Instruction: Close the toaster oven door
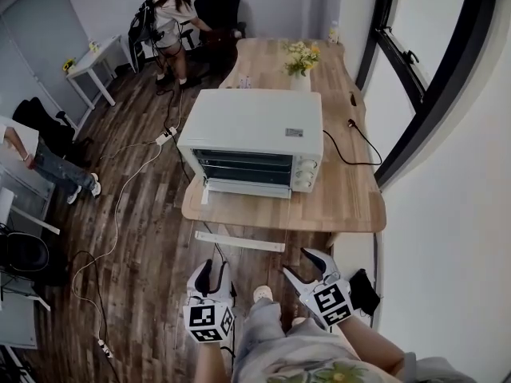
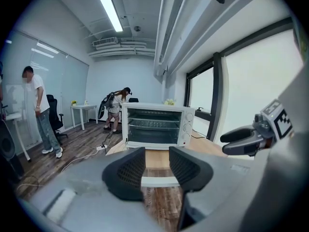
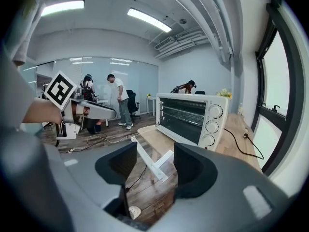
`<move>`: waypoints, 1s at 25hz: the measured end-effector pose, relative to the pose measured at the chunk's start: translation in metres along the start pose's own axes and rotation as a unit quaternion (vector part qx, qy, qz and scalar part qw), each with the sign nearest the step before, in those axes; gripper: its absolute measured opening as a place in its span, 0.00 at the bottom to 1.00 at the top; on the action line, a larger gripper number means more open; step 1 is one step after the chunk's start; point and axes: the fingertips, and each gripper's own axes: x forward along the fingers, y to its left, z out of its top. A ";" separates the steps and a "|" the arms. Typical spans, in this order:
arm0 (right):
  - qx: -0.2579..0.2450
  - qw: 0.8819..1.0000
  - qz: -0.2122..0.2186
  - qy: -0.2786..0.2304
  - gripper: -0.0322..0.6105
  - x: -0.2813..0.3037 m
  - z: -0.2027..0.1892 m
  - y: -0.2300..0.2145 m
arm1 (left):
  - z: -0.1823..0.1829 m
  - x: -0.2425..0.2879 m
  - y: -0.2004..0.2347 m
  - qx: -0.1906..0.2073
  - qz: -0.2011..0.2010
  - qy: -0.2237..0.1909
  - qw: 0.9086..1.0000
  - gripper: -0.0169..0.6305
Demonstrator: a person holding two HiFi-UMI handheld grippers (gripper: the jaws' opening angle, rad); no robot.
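A white toaster oven [image 1: 251, 138] stands on the wooden table [image 1: 351, 202], with its front towards me. Its door [image 1: 247, 188] looks folded down flat at the table's near edge, and the racks inside [image 2: 154, 124] show. The oven's knobs [image 3: 210, 125] are on its right side. Both grippers hang low in front of me, short of the table and apart from the oven. My left gripper [image 1: 212, 271] [image 2: 157, 166] is open with nothing between its fingers. Open and empty too is my right gripper [image 1: 302, 263] [image 3: 155, 166].
A flower vase [image 1: 301, 58] stands at the table's far end, and a black cable [image 1: 351, 146] runs from the oven's right. A power strip [image 1: 166, 136] and cords lie on the floor at left. Two people [image 1: 172, 18] [image 1: 48, 162] are farther off. Windows line the right wall.
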 end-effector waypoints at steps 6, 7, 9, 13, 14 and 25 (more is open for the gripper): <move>0.015 0.999 -0.006 0.035 0.43 0.023 -0.018 -0.004 | -0.018 0.020 0.030 -0.007 0.002 0.033 0.999 0.25; 0.018 0.999 -0.007 0.041 0.43 0.027 -0.021 -0.005 | -0.022 0.024 0.035 -0.010 0.002 0.039 0.999 0.25; 0.029 0.998 -0.011 0.051 0.43 0.033 -0.027 -0.007 | -0.028 0.031 0.045 -0.019 0.001 0.049 0.999 0.25; 0.052 0.996 -0.019 0.072 0.43 0.046 -0.040 -0.011 | -0.038 0.045 0.065 -0.031 -0.001 0.066 0.997 0.25; 0.056 0.995 -0.021 0.077 0.43 0.050 -0.043 -0.012 | -0.041 0.048 0.070 -0.032 -0.002 0.071 0.997 0.25; 0.116 0.986 -0.041 0.115 0.43 0.091 -0.069 -0.020 | -0.071 0.091 0.125 -0.044 -0.012 0.122 0.991 0.25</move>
